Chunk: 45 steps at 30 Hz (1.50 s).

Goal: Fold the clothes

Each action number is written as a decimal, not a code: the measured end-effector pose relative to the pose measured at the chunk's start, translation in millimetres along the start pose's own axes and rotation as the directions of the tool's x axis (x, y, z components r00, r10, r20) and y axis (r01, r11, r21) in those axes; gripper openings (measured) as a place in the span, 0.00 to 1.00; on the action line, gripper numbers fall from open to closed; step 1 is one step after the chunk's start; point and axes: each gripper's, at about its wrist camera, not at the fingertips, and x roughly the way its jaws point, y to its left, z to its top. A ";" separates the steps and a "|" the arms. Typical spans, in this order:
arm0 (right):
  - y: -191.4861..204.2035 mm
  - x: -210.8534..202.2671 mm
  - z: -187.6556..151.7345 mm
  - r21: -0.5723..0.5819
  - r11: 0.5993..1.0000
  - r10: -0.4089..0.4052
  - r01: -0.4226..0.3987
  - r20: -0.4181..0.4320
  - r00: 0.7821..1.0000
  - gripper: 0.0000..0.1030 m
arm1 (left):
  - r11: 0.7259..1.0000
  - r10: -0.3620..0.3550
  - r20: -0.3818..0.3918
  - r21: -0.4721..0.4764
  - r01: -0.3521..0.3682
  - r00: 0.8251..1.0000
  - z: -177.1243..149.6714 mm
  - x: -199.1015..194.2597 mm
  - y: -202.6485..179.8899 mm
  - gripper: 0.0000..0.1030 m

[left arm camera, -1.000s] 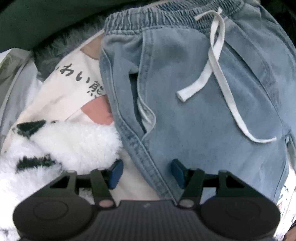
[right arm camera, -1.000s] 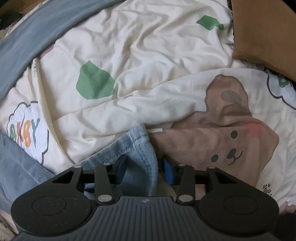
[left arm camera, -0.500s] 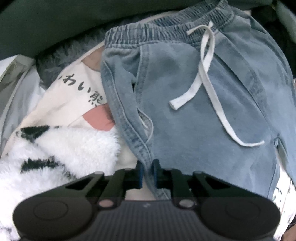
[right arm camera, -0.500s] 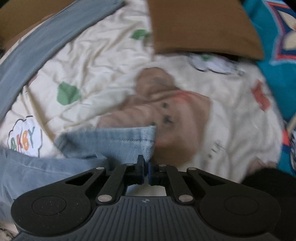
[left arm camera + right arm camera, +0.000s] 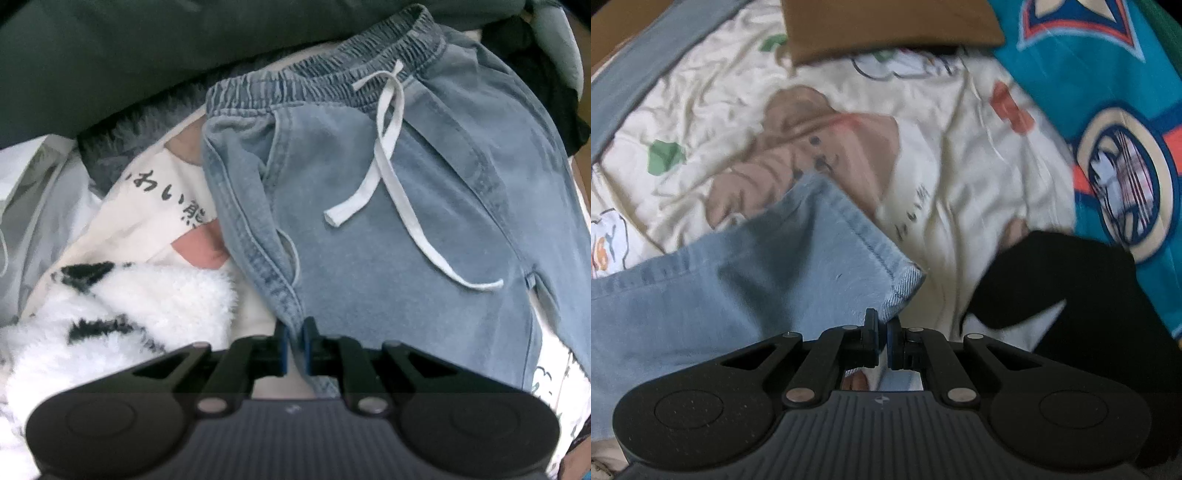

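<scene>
Sheet (image 5: pixel 945 155): one, cream with a bear print, spread ahead of and under both my tongs.

Jeans (image 5: pixel 369 221): one pair, pale blue denim, lying on the sheet. The waistband is far ahead of my left tongs (image 5: pixel 294 345); the leg hem (image 5: pixel 871 240) is just ahead of my right tongs (image 5: pixel 882 341).

Left tongs: clamped on the jeans' side seam. Right tongs: clamped on the hem corner.

Step in hand, as I judge it: lift seam and hem together and carry the leg over. To do it well, I keep both grips level, hold the denim taut between them, and let nothing bunch.

Fleece (image 5: pixel 122 306): one, white with black marks, left of my left tongs.

Drawstring (image 5: pixel 384 162): one, white, two loose ends, ahead of my left tongs.
</scene>
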 end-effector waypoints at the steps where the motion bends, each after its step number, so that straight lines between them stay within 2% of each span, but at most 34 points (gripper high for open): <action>1: -1.3 0.3 -1.9 0.001 1.000 -0.005 0.005 -0.007 1.000 0.02 | 1.000 0.003 -0.001 0.009 -0.003 1.000 -0.8 -0.4 0.8 0.08; 6: -13.9 -2.0 -1.6 0.044 0.999 -0.013 0.015 -0.035 0.999 0.06 | 0.999 0.008 -0.016 0.049 -0.007 1.000 1.0 6.1 2.3 0.09; 8: -18.0 -3.1 3.4 0.061 0.998 0.008 -0.005 -0.058 0.998 0.24 | 0.998 0.012 -0.031 0.064 -0.010 0.999 2.1 6.5 1.6 0.13; 11: -18.5 -18.7 16.8 0.045 0.998 0.053 -0.051 -0.049 0.997 0.36 | 0.997 0.018 -0.052 0.077 -0.014 0.999 3.0 1.6 0.7 0.16; 13: -17.7 -32.3 28.1 0.025 0.997 0.079 -0.078 -0.036 0.996 0.40 | 0.996 0.011 -0.042 0.087 -0.007 0.999 3.8 -4.3 -0.1 0.18; 18: -19.5 -83.8 71.8 -0.044 0.985 0.168 -0.168 -0.005 0.986 0.41 | 0.996 -0.010 -0.020 0.088 0.012 1.000 4.5 -19.5 -2.6 0.20; 21: -23.8 -129.5 109.1 -0.081 0.961 0.263 -0.263 -0.016 0.965 0.44 | 0.996 -0.013 -0.001 0.092 0.013 1.000 4.5 -29.2 -5.4 0.23; 22: -25.3 -145.5 120.7 -0.088 0.948 0.305 -0.306 -0.027 0.952 0.50 | 0.996 -0.013 0.006 0.092 0.013 1.000 3.7 -32.3 -6.5 0.23; 24: -26.8 -176.2 140.7 -0.105 0.919 0.377 -0.381 -0.051 0.925 0.52 | 0.996 -0.016 0.026 0.089 0.013 1.000 1.7 -39.8 -9.4 0.23; 26: -22.7 -200.6 152.9 -0.166 0.903 0.390 -0.395 -0.065 0.919 0.56 | 0.996 -0.025 0.038 0.086 0.022 0.999 -2.7 -46.6 -13.0 0.24; 32: -15.3 -245.9 172.7 -0.288 0.855 0.419 -0.431 -0.104 0.902 0.56 | 0.994 -0.060 0.059 0.097 0.054 0.996 -20.4 -66.5 -21.1 0.28; 38: -31.8 -255.9 172.2 -0.357 0.805 0.467 -0.473 -0.111 0.877 0.56 | 0.994 -0.092 0.082 0.068 0.087 0.992 -36.1 -76.5 -15.3 0.36; 45: -67.9 -198.7 149.7 -0.340 0.796 0.485 -0.501 -0.136 0.864 0.56 | 0.995 -0.076 0.073 0.067 0.071 0.994 -52.4 -77.9 -9.7 0.36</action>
